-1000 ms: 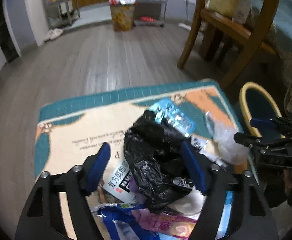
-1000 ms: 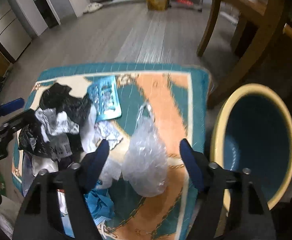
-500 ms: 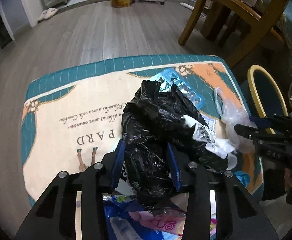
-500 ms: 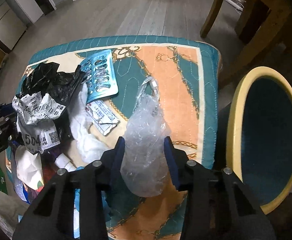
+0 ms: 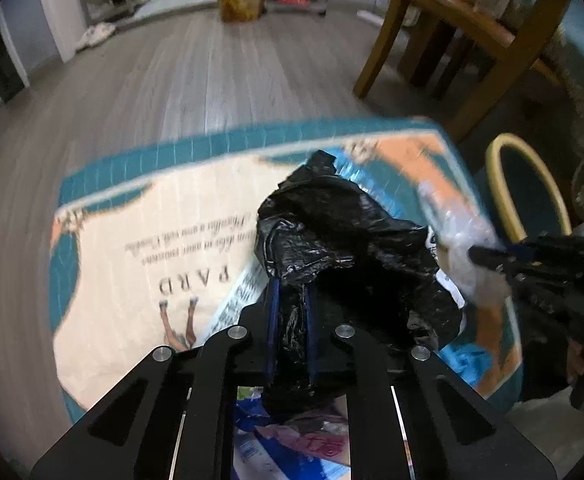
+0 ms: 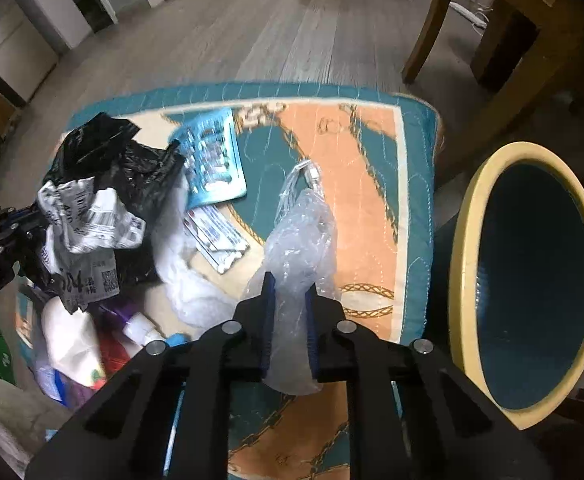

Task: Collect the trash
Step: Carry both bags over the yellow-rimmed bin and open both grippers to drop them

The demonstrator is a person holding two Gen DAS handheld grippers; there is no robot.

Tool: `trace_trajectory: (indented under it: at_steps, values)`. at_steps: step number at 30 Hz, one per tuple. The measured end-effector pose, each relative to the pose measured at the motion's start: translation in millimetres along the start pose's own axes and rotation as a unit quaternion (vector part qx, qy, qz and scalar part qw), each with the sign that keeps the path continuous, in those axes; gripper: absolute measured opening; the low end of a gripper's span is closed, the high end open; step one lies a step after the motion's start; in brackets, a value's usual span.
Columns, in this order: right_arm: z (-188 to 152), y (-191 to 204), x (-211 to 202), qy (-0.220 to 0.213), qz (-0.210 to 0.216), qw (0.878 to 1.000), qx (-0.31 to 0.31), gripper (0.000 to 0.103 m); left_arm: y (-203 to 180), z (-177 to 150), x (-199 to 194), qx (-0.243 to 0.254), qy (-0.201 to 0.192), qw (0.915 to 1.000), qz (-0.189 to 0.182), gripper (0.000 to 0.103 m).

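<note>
Ahead of the left hand-held gripper [image 5: 291,320], mat [image 5: 132,280] print reads "PARD", upside down; smaller script blurred. It pinches the black bag [image 5: 344,236]. Right hand-held gripper [image 6: 290,320], jaws closing, squeezes the clear plastic bag [image 6: 304,236]; bin [image 6: 528,280] to its right. Crumpled label [image 6: 88,216]: unreadable.
</note>
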State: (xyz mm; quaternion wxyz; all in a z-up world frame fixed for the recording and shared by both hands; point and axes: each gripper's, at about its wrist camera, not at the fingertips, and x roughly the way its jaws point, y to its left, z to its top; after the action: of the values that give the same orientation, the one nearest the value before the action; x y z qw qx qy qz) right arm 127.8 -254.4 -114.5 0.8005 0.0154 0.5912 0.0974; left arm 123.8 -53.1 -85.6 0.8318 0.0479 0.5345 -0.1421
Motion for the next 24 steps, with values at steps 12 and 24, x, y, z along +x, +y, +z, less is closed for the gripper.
trace_trajectory:
  at_steps: [12,24]
  values:
    - [21.7,-78.4,-115.6,-0.147,-0.058,0.986,0.050,0.012,-67.9,27.0,-48.3,0.081,-0.120,0.9889,-0.034,0.012]
    - [1.8,-203.8,-102.9,-0.121,-0.089,0.967,0.207,0.013,-225.4,62.4,13.5,0.177,-0.081,0.9737,-0.119,0.012]
